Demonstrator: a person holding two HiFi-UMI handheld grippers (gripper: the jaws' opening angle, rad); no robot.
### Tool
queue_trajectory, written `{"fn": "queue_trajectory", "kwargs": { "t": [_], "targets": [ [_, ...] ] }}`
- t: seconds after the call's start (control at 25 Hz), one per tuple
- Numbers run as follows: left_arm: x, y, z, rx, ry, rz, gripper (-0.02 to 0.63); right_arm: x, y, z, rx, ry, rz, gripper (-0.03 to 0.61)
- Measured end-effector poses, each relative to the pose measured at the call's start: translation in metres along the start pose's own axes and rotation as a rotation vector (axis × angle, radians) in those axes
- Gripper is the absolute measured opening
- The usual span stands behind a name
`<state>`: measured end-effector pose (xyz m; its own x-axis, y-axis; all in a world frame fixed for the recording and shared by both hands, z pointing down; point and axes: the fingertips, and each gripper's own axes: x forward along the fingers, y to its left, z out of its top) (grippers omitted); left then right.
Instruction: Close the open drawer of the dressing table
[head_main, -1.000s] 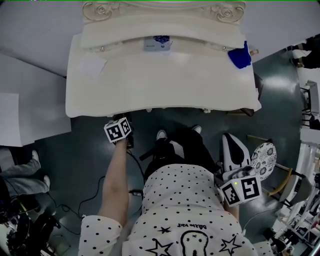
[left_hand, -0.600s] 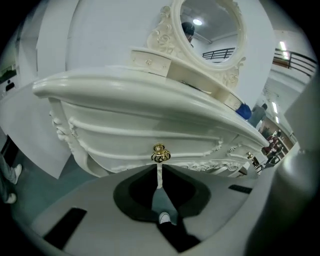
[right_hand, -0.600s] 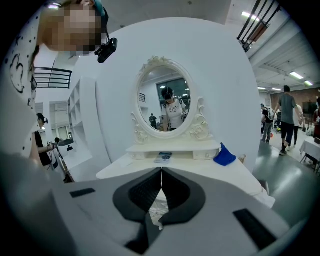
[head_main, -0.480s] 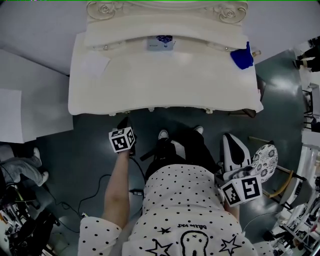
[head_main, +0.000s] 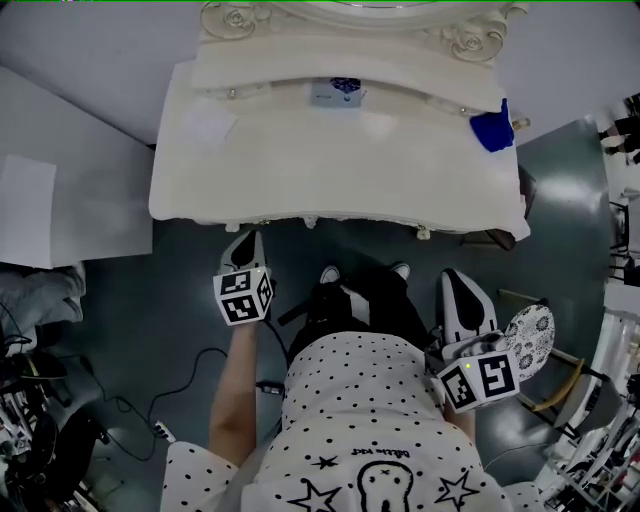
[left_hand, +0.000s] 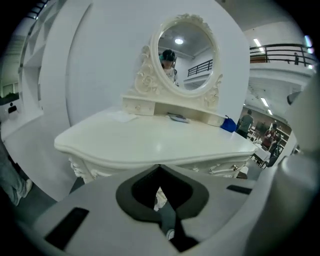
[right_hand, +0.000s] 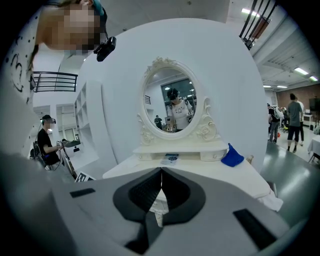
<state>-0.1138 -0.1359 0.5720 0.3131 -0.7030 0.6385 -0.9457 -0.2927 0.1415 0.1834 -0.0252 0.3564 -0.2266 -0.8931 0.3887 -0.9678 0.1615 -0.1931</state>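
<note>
The cream dressing table (head_main: 330, 170) stands ahead of me, with its oval mirror (left_hand: 185, 60) at the back. Small knobs (head_main: 422, 233) line its front edge, and no drawer sticks out past that edge in the head view. My left gripper (head_main: 248, 240) hovers just short of the front edge at the left, jaws shut on nothing; in the left gripper view its tips (left_hand: 159, 167) meet below the tabletop rim. My right gripper (head_main: 456, 278) hangs low at the right, away from the table, and is also shut and empty, as the right gripper view (right_hand: 161, 171) shows.
A blue cloth (head_main: 492, 132), a small printed card (head_main: 336, 93) and a white sheet (head_main: 207, 127) lie on the tabletop. White panels (head_main: 60, 200) stand to the left. Cables (head_main: 190, 390) trail on the dark floor. A patterned seat (head_main: 528, 332) is at the right.
The left gripper has drawn back from under the table's front edge and risen. The right gripper has stayed where it was.
</note>
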Motion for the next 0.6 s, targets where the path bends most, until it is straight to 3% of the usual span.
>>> {"fn": "queue_trajectory", "kwargs": {
  "t": [0.36,0.6],
  "targets": [
    [-0.082,-0.030,0.102,0.091,-0.263,0.024,0.011,0.007,0.011,0.007,-0.011,-0.025,0.063,0.009],
    [-0.138,-0.046,0.142,0.092,-0.401,0.028,0.011,0.015,0.024,0.014,-0.025,-0.045,0.126,0.009]
  ]
}}
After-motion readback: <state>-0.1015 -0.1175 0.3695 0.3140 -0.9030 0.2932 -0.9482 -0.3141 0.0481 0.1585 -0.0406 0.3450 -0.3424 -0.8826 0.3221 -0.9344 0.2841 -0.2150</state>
